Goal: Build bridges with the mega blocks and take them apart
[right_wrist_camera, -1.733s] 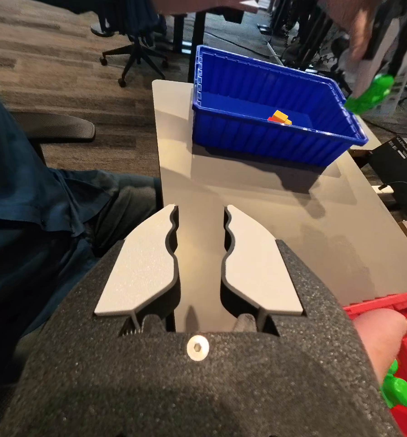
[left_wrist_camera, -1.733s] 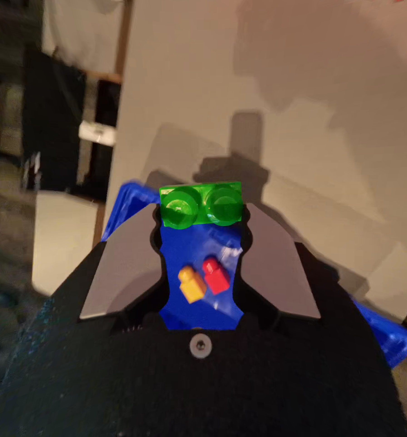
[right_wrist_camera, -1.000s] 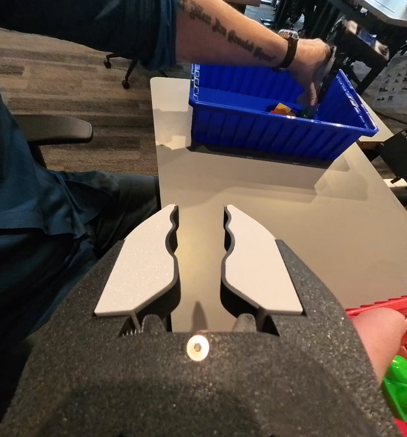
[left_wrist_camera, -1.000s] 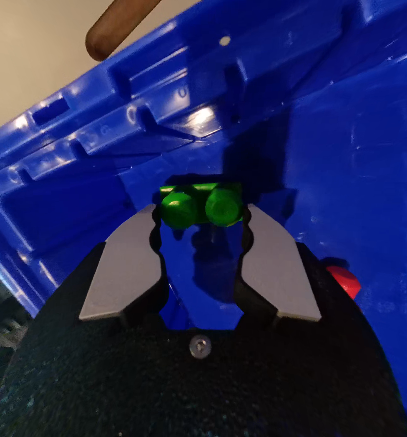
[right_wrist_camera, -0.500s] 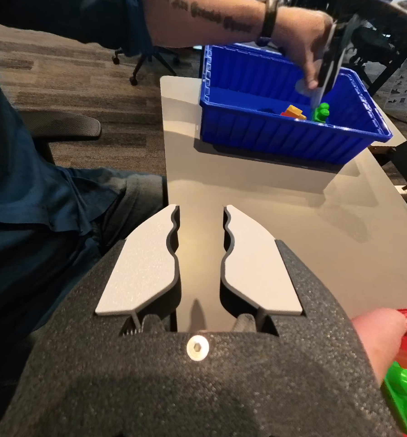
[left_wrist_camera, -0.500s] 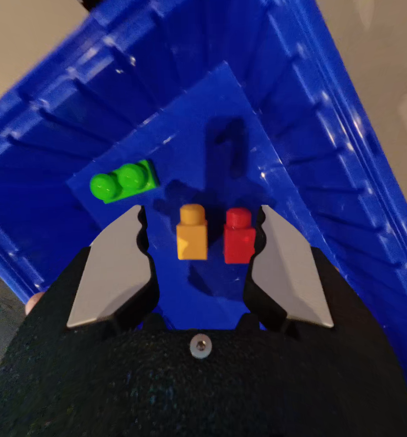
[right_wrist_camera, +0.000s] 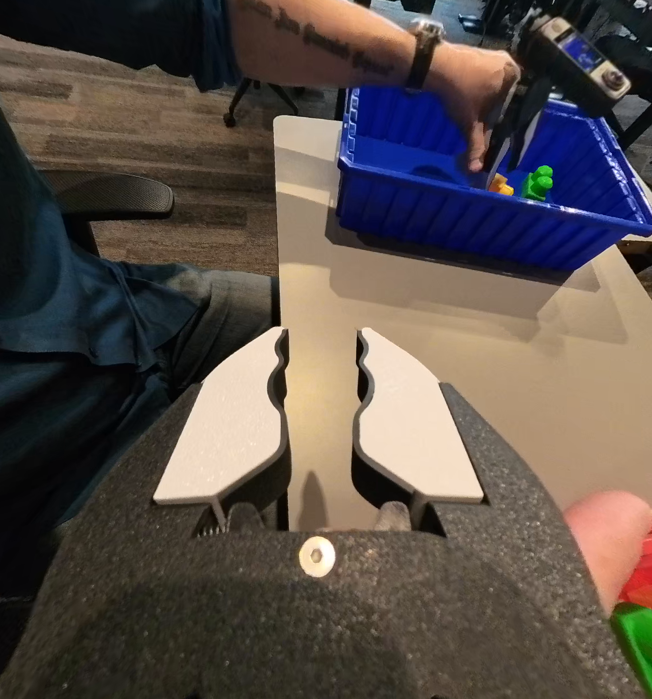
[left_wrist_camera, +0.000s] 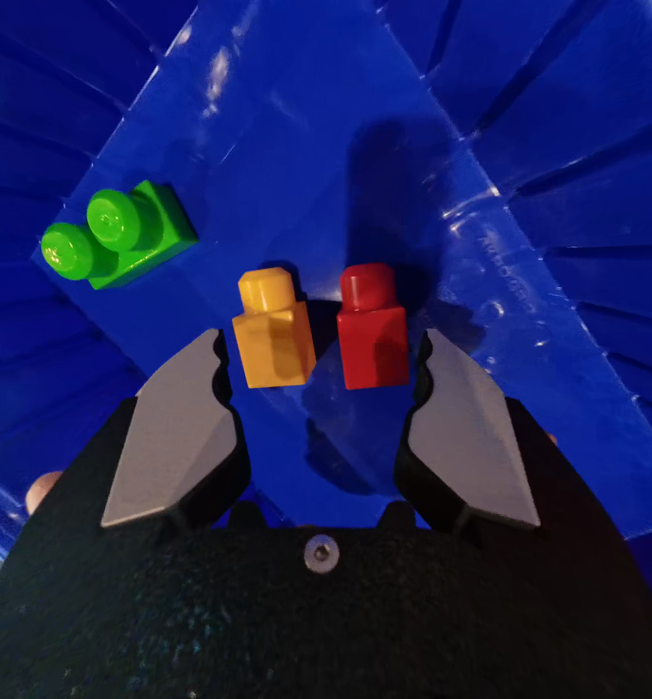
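A smooth grey tabletop (right_wrist_camera: 449, 340) is seen above patterned carpet (right_wrist_camera: 127, 125), bearing a ribbed blue plastic bin (right_wrist_camera: 468, 223). Inside, the left gripper (left_wrist_camera: 320, 340) is spread empty above a yellow single-stud block (left_wrist_camera: 275, 340) and a red one (left_wrist_camera: 373, 340), possibly clear of both; a green two-stud block (left_wrist_camera: 120, 234) lies aside. The right gripper (right_wrist_camera: 322, 336) is held parted, empty.
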A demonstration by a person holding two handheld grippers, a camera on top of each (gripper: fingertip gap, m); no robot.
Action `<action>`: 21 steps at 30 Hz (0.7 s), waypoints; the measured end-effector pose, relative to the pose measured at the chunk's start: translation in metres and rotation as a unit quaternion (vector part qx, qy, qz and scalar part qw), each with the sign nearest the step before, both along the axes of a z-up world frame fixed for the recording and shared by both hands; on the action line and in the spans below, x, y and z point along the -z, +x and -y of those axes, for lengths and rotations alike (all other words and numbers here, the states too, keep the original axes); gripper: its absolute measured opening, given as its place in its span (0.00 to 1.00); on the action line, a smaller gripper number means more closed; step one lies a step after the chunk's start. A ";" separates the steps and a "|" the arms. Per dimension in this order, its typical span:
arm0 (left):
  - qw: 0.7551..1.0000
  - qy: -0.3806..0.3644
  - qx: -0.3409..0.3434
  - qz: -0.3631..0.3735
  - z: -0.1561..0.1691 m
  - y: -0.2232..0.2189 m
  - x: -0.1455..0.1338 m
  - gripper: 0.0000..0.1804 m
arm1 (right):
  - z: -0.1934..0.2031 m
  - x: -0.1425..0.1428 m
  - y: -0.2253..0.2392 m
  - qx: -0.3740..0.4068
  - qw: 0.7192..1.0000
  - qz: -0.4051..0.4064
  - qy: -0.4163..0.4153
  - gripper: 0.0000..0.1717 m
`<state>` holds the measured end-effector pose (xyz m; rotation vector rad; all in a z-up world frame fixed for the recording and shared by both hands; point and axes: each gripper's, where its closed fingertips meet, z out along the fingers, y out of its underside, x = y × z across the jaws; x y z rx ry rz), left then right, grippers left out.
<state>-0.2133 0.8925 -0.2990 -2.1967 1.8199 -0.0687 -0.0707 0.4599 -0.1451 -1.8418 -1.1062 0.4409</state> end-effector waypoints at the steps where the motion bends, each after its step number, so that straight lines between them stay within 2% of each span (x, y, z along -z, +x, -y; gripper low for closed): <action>1: 1.000 -0.002 -0.009 -0.004 -0.004 -0.002 0.004 0.51 | -0.001 0.000 0.000 0.000 1.000 0.000 0.000 0.20; 3: 0.999 -0.013 -0.030 -0.007 -0.010 -0.006 0.011 0.42 | -0.001 0.001 0.000 0.000 1.000 0.000 0.000 0.19; 7: 0.993 -0.051 -0.109 0.015 -0.019 -0.007 0.011 0.41 | -0.002 0.002 0.001 0.001 1.000 0.000 -0.001 0.19; 15: 0.961 -0.034 -0.273 0.026 -0.064 -0.018 0.013 0.40 | -0.004 0.005 0.000 -0.002 1.000 0.000 -0.005 0.19; 21: 0.950 -0.030 -0.310 0.024 -0.080 -0.017 0.014 0.40 | -0.003 0.004 0.002 -0.002 1.000 -0.002 -0.003 0.19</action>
